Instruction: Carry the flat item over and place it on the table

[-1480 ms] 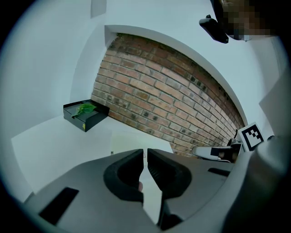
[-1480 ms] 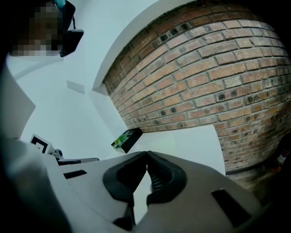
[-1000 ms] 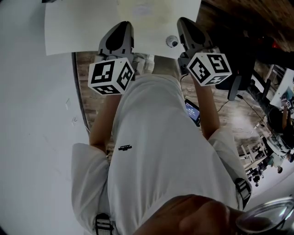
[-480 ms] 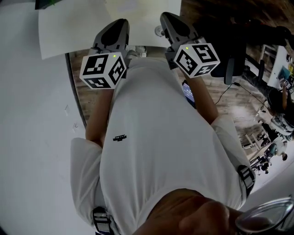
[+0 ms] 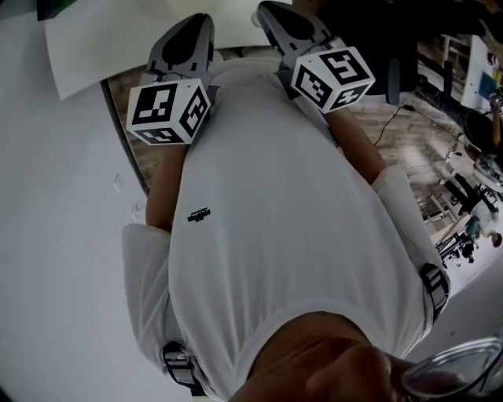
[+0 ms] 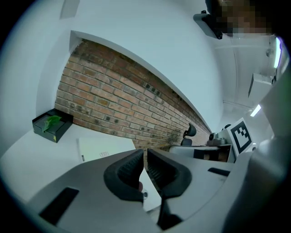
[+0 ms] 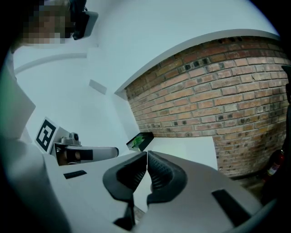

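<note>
A white table (image 6: pixel 41 150) stands in front of me against a brick wall. A thin white flat panel (image 6: pixel 107 148) with a small label lies on it, seen just beyond the left jaws in the left gripper view. My left gripper (image 6: pixel 145 154) is shut and I see nothing between its pads. My right gripper (image 7: pixel 147 157) is also shut and empty, and it points at the same table (image 7: pixel 186 150). In the head view both grippers, the left gripper (image 5: pixel 192 27) and the right gripper (image 5: pixel 271 12), sit side by side at the table's near edge (image 5: pixel 86 71), in front of my white shirt.
A black box with green on top (image 6: pixel 52 125) sits at the table's far left corner. The brick wall (image 6: pixel 113 100) runs behind it. An office chair (image 6: pixel 190 132) and desks stand off to the right, with cluttered furniture and a cable on the wooden floor (image 5: pixel 409 118).
In the head view the table and both grippers have slid up and to the left, and less of the tabletop shows. Both grippers stay shut.
</note>
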Motion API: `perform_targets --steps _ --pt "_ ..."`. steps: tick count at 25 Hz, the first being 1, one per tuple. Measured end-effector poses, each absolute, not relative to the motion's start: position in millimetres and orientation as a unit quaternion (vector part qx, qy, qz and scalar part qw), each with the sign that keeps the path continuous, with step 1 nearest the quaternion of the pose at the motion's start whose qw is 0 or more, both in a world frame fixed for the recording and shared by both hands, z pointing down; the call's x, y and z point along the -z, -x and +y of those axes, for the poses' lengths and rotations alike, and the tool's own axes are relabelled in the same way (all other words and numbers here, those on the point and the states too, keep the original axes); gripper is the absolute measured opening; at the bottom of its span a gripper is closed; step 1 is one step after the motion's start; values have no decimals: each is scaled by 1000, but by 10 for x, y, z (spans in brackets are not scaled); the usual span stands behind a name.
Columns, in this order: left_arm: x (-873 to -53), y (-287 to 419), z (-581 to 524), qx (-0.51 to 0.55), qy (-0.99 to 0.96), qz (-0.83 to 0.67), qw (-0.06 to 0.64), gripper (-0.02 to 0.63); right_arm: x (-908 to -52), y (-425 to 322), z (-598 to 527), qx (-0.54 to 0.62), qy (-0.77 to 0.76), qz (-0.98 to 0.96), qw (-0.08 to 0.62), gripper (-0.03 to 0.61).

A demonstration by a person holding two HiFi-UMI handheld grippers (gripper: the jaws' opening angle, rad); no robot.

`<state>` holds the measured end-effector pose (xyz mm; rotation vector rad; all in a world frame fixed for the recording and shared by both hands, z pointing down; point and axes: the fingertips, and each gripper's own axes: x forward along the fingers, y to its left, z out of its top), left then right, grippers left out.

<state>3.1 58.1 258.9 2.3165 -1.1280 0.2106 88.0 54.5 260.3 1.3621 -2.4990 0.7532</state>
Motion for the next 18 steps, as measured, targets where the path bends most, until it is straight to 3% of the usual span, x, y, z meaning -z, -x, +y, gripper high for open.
perform_targets --steps 18 --pt "-2596 -75 709 -76 -877 -390 269 43 -2704 -489 862 -306 -392 -865 63 34"
